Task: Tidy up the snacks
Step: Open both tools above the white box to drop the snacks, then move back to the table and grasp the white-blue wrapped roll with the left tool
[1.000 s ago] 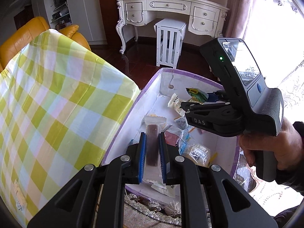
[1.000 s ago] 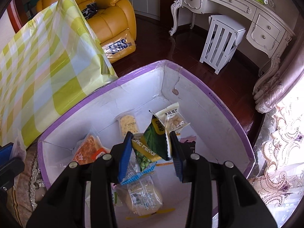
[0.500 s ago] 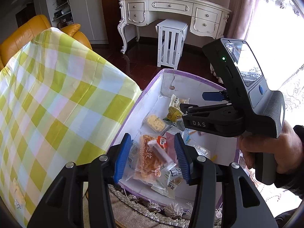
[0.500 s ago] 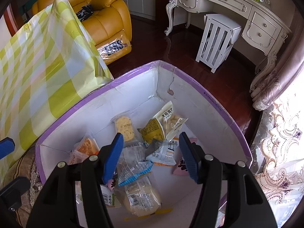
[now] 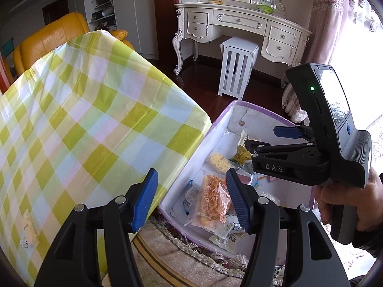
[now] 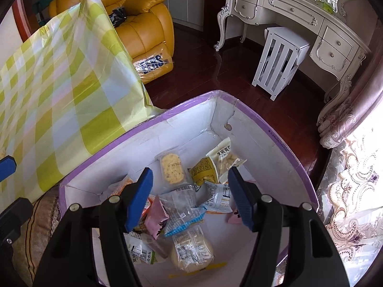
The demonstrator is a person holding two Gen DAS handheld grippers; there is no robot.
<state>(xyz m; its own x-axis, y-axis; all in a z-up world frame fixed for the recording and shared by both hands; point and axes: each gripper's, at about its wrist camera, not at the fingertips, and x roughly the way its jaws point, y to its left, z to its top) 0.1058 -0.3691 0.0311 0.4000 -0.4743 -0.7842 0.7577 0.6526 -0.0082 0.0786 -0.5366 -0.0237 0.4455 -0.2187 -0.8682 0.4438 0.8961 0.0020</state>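
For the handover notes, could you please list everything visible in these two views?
box: one, white with purple rim, on the floor
snack packets: many, mixed colours, loose inside the box
checked cloth: one, yellow-green, over the table beside the box
armchair: one, yellow, behind the table
dressing table: one, white, by the wall
stool: one, white, under it
left claw: blue pads, opening, nothing gripped
right claw: blue pads, opening, nothing gripped, above the box
hand: one, holding the right claw's handle

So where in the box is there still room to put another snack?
Bare floor shows along the box wall on the right, beside the peanut packet, and in the far corner behind the yellow cracker. The near middle, under the right fingers, is piled with packets.
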